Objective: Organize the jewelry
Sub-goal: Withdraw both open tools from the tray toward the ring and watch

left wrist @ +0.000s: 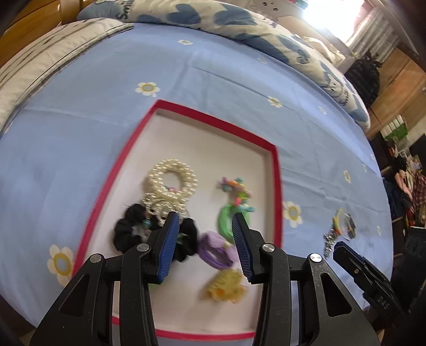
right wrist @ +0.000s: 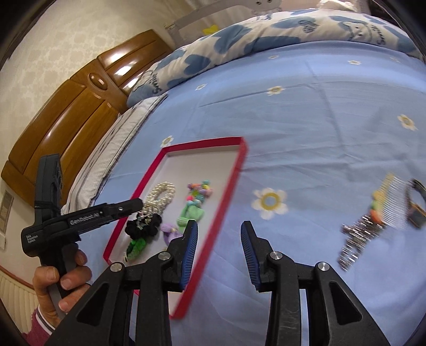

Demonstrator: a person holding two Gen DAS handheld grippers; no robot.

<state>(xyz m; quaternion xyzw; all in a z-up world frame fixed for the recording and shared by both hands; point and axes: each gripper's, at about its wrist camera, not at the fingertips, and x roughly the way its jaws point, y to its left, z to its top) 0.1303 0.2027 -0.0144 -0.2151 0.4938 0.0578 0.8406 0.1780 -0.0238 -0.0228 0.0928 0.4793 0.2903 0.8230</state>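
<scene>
A red-rimmed tray point(left wrist: 213, 123) point(right wrist: 205, 141) lies on the blue sheet. In it are a pearl scrunchie point(left wrist: 173, 175) point(right wrist: 162, 193), a black scrunchie point(left wrist: 127, 231), a bright bead piece point(left wrist: 235, 189), a green tie point(left wrist: 226, 221), a purple tie point(left wrist: 213, 247) and a yellow claw clip point(left wrist: 226, 288). My left gripper point(left wrist: 205, 217) hovers open over them, holding nothing. My right gripper point(right wrist: 219, 224) is open and empty above the sheet, just right of the tray. Further right lie a silver barrette point(right wrist: 356, 239), a comb clip point(right wrist: 394, 202) and a dark piece point(right wrist: 416, 210).
A heart-print quilt point(left wrist: 213, 16) is bunched along the far side of the bed. A wooden headboard point(right wrist: 66, 119) and a pillow point(right wrist: 106, 149) stand to the left. A hand point(right wrist: 61, 282) grips the left tool. Beyond the bed's right edge are a black bag point(left wrist: 362, 77) and clutter.
</scene>
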